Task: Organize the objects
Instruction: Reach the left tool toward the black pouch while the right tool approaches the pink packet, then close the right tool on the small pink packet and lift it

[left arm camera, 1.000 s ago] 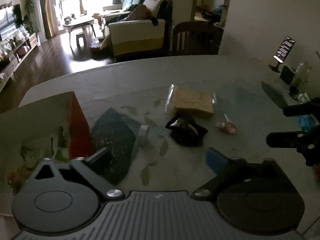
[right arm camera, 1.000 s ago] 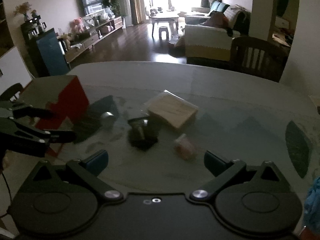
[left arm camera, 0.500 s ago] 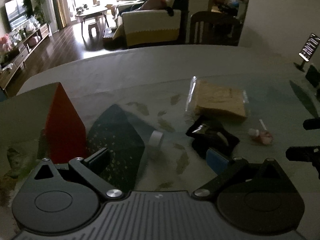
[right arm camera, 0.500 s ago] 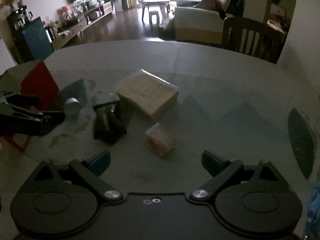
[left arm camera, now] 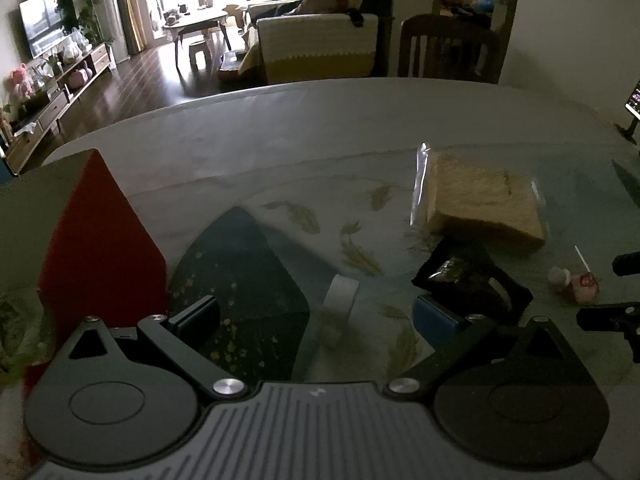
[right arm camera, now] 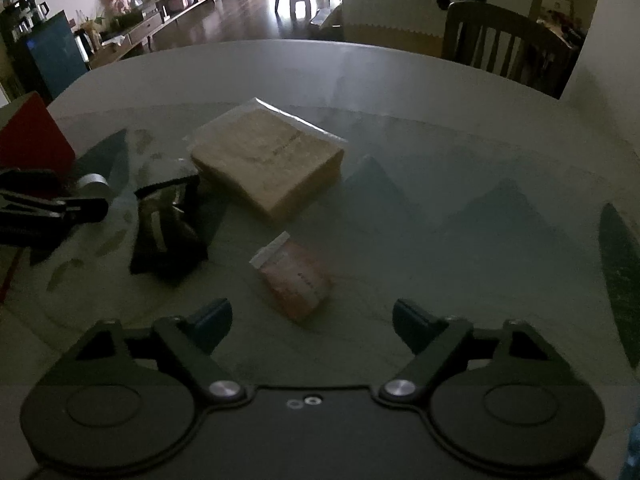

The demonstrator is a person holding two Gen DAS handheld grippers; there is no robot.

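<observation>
The pink packet [right arm camera: 294, 278] lay on the counter [right arm camera: 440, 152] just ahead of the right gripper [right arm camera: 312, 314], fingers wide open and empty. The left gripper [left arm camera: 316, 314], equally open and empty, faced the tape roll [left arm camera: 340, 296]. A careless close could skid the slick packet away.

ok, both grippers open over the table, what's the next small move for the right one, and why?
Probably ease the right gripper forward and down onto the small pink packet. It is open and empty, and the packet lies loose on the table just ahead of the gap between its fingers, closer than the bagged bread or the black pouch.
</observation>
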